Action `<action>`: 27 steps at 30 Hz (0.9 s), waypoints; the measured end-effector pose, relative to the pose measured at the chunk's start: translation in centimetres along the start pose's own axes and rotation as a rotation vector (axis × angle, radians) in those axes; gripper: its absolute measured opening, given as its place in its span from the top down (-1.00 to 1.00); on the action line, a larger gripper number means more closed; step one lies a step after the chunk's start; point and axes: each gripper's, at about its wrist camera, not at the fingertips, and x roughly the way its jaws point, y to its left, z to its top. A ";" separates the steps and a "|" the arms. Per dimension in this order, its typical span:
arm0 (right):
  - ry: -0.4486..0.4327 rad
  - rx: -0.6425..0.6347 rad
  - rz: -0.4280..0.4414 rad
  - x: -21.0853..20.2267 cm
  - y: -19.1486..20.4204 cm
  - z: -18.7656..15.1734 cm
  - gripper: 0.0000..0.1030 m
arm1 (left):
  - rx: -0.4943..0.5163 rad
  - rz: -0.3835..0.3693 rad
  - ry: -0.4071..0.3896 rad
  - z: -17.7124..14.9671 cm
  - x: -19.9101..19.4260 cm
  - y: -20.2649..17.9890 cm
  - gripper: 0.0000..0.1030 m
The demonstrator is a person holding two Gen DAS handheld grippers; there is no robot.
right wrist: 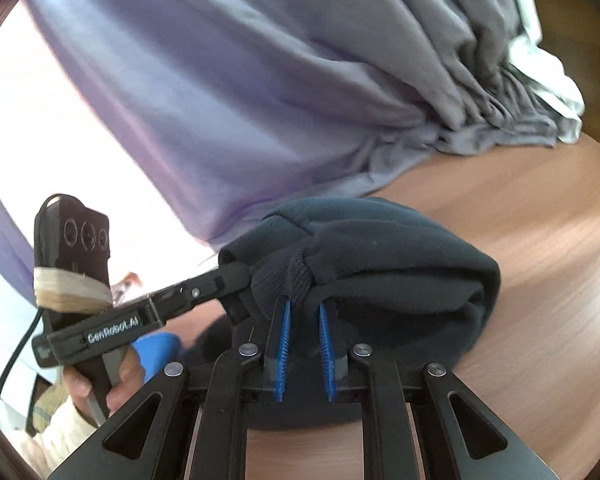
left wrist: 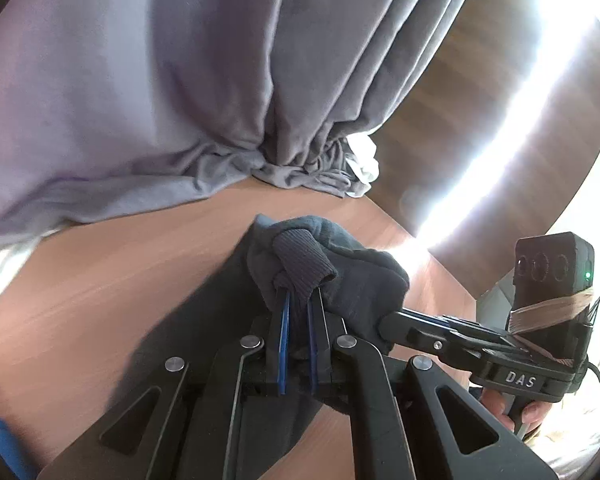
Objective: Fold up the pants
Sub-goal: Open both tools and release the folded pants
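Note:
The dark navy pants [left wrist: 356,272] are bunched over the wooden table [left wrist: 140,264]. My left gripper [left wrist: 300,296] is shut on a ribbed cuff [left wrist: 304,264] of the pants. My right gripper [right wrist: 304,300] is shut on another ribbed cuff [right wrist: 296,276] of the same pants [right wrist: 400,264], which hang folded over the table [right wrist: 540,240]. The two grippers are close together. The right gripper shows in the left wrist view [left wrist: 388,322], gripping the cloth from the right. The left gripper shows in the right wrist view [right wrist: 240,276], gripping from the left.
A grey-lilac curtain [left wrist: 160,80] hangs behind the table and piles onto its far edge, also in the right wrist view [right wrist: 260,100]. White cloth [left wrist: 364,160] lies beside it. A blue object [right wrist: 160,348] sits low left. The table edge [left wrist: 444,268] runs at right.

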 end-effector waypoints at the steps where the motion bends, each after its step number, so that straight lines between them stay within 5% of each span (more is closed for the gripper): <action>1: -0.001 -0.007 0.016 -0.1 0.9 -0.1 0.70 | 0.005 0.011 0.005 -0.1 -0.8 0.3 0.82; 7: 0.060 -0.071 0.077 1.4 5.0 -2.2 0.70 | -0.015 0.087 0.085 -2.3 -3.3 3.2 0.82; 18: 0.306 -0.156 0.176 7.0 9.5 -7.9 0.87 | -0.123 0.141 0.191 -6.6 -3.1 8.4 0.82; 23: 0.306 -0.196 0.156 6.3 10.1 -8.5 0.86 | -0.133 0.178 0.192 -7.0 -3.3 8.7 0.79; 27: 0.277 -0.199 0.081 5.3 9.3 -7.9 0.75 | -0.152 0.279 0.175 -7.5 -4.4 8.4 0.49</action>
